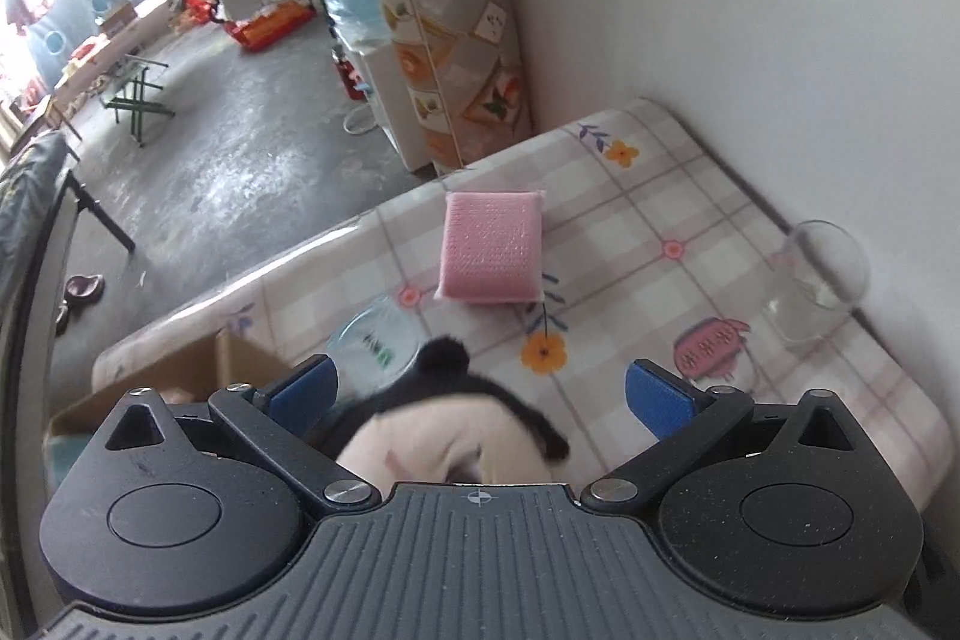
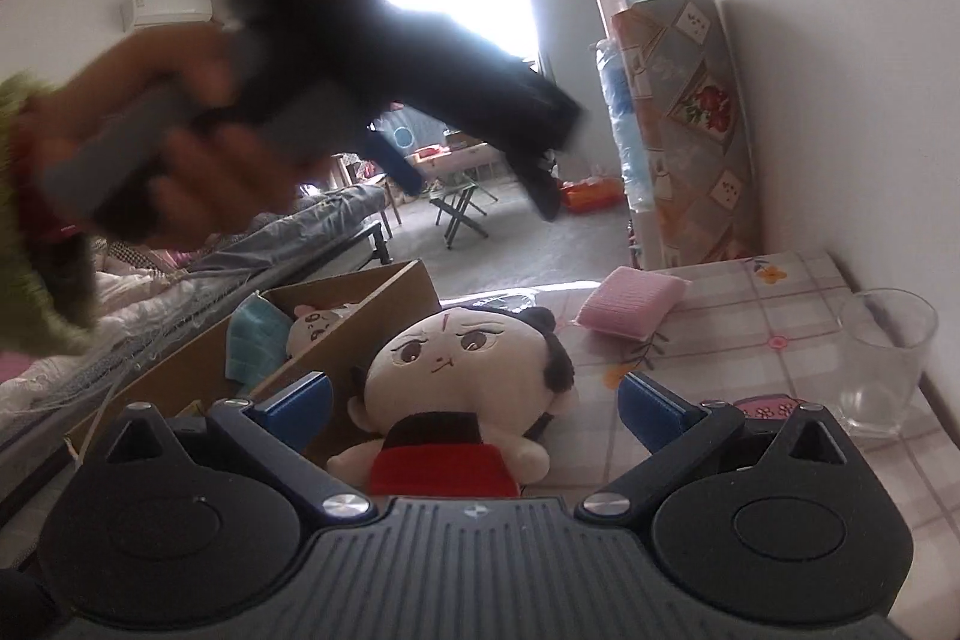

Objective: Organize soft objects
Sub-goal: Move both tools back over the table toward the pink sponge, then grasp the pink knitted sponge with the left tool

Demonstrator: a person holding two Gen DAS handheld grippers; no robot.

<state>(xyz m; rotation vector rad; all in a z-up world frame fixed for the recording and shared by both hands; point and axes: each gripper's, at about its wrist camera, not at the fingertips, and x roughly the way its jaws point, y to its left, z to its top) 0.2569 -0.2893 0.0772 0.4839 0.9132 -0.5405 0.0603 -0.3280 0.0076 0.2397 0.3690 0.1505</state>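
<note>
Plush doll [image 2: 462, 388] sits upright on the table [image 2: 798, 292] near its left edge, touching the box [image 2: 360, 298] – likely next to go in, since a small plush [image 2: 315, 322] and a blue cloth [image 2: 255, 340] already lie inside. Both grippers – left [image 1: 480, 388], right [image 2: 474, 409] – gape wide around it, gripping nothing. Pink sponge [image 1: 492, 247] waits toward the far edge

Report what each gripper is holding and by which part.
Nothing is held. The left gripper and right gripper are both open, each with the plush doll between its fingers, ungripped.
</note>
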